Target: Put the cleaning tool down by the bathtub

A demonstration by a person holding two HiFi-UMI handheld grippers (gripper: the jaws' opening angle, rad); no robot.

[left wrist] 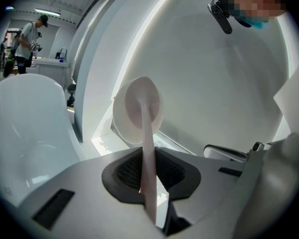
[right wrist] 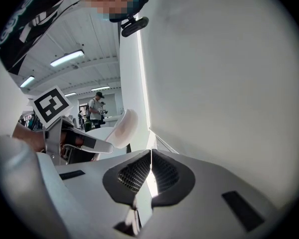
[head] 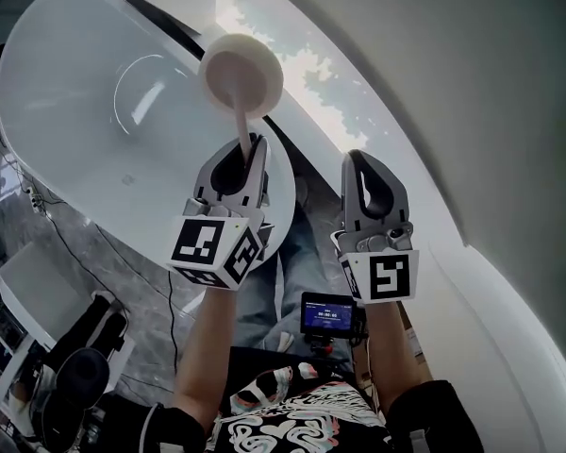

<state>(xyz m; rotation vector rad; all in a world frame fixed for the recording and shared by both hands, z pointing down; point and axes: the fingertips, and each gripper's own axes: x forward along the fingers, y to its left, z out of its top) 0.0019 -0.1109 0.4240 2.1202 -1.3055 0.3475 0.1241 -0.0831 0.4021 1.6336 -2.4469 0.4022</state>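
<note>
Head view: the left gripper (head: pixel 254 145) clamps the thin pale handle of the cleaning tool (head: pixel 241 102). The tool's long axis runs from the jaws up the frame, away from the person. Its round, cup-like head is the far end, with the pinkish hollow face turned toward the camera. The head shows over the right-hand rim of the white bathtub (head: pixel 66 111); whether it touches the rim cannot be told. In the left gripper view the jaws stand narrow, pressed on the handle from both sides, and the head stands out beyond them against the wall (head: pixel 481 92).

The right gripper (head: pixel 360 159) is beside the left one, apart from it and nearer the wall. Its jaws are drawn together with only a slit of light between them, and they hold nothing.

Between the bathtub's right rim and the curved white wall lies a narrow bright gap. On the bathtub's left side is marbled floor (head: pixel 113 262), crossed by a cable (head: pixel 75 243).
</note>
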